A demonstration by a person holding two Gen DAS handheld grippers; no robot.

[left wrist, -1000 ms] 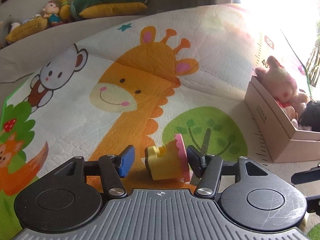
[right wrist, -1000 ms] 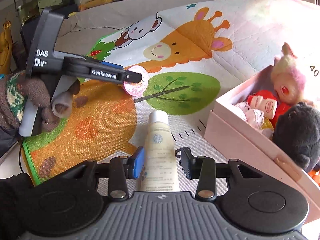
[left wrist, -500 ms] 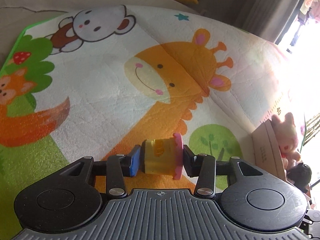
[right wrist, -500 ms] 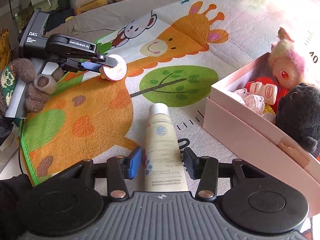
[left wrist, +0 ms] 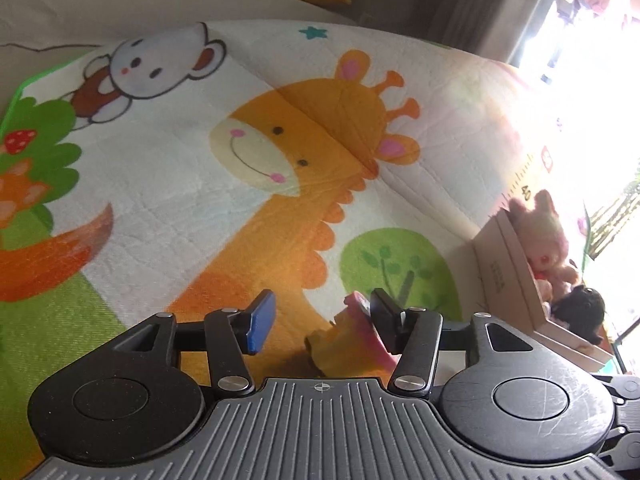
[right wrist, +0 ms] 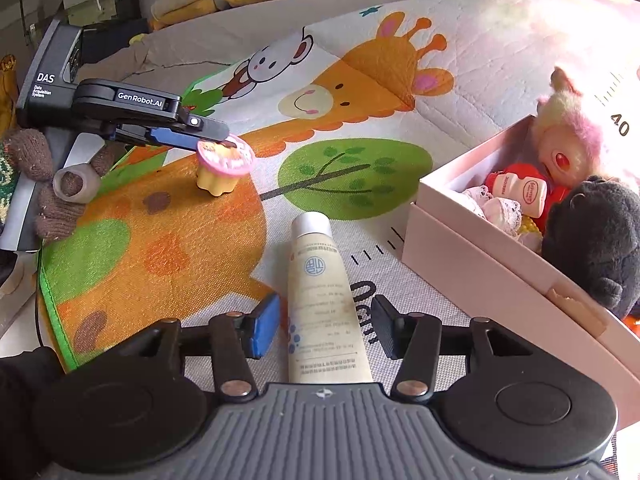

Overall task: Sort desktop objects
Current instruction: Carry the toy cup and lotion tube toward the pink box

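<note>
Both grippers open over the play mat.
Right gripper (right wrist: pixel 326 326) straddles the cream tube (right wrist: pixel 322 296), jaws apart. Left gripper (left wrist: pixel 322 320), jaws spread, sits at the cupcake toy (right wrist: pixel 225 164) standing on the mat (right wrist: pixel 168 248). Pink box (right wrist: pixel 480 256) holds plush toys.

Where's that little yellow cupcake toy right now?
In the right wrist view the cupcake toy stands on the play mat, far left, at the left gripper fingertips, left of the cream tube.
</note>
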